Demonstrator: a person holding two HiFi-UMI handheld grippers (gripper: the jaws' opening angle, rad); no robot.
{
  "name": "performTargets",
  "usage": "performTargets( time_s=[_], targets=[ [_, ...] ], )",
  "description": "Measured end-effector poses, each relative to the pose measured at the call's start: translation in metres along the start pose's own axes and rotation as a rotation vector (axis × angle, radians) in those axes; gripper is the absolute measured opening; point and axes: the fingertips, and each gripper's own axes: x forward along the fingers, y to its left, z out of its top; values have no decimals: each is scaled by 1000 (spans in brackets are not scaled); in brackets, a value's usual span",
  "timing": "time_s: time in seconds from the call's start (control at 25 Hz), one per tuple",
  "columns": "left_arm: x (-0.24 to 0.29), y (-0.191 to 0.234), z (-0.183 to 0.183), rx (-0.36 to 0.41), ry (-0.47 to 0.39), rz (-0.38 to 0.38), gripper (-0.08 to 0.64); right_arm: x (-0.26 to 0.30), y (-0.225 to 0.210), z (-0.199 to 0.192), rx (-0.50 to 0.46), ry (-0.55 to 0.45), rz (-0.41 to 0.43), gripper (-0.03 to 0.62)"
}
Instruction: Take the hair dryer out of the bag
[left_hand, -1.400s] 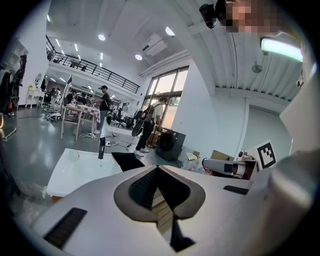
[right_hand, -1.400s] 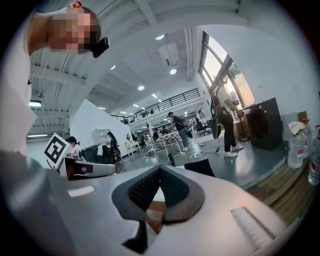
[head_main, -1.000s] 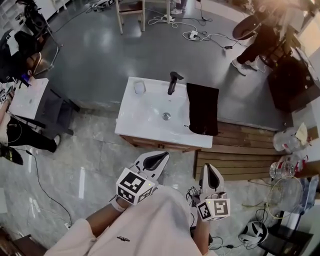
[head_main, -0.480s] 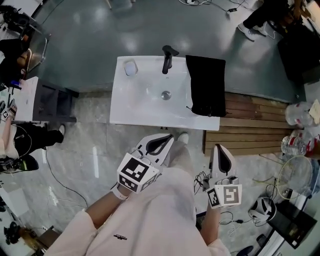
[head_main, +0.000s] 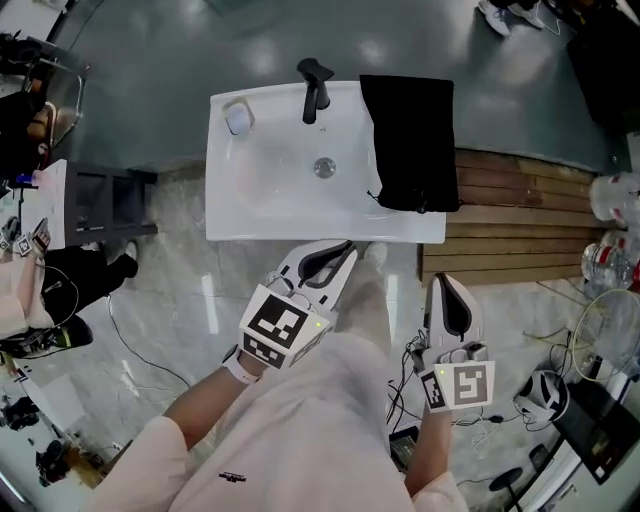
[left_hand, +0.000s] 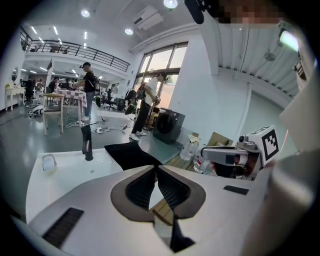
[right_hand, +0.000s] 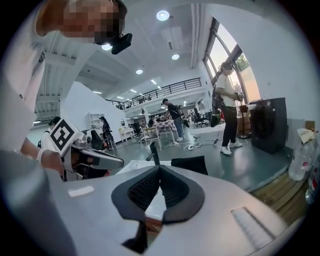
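A black cloth bag (head_main: 410, 143) lies flat on the right side of a white washbasin top (head_main: 260, 205); the same bag (left_hand: 132, 155) shows in the left gripper view and the bag (right_hand: 189, 164) in the right gripper view. No hair dryer shows. My left gripper (head_main: 347, 245) is shut and empty, its tips just short of the basin's near edge. My right gripper (head_main: 447, 280) is shut and empty too, held over the floor below the bag's near end. Both point toward the basin.
A black tap (head_main: 313, 85) and a small clear cup (head_main: 237, 118) stand at the basin's far edge, with a drain (head_main: 323, 167) in the bowl. Wooden decking (head_main: 520, 215) lies to the right, with bottles and cables (head_main: 445, 400) on the floor. People stand in the background.
The basin and bag have come closer and slid up the head view as I moved in. Both grippers advanced toward the basin's near edge, still shut.
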Motion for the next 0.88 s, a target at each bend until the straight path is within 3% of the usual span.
performTargets(
  time_s=[0.12,0.24,0.4,0.88],
  targets=[
    [25,2,-9,8,41,-10,15,12,-12,-16,16,13,13,12],
    [45,4,-11,16,53,-10,82,21,-22,-27,24,22,23,12],
    [65,15,-15,24,82,18,108,34,-29,-37,25,32,33,12],
    [135,46,-26,65,152,33,122,81,-48,-65,43,91,77,119]
  ],
)
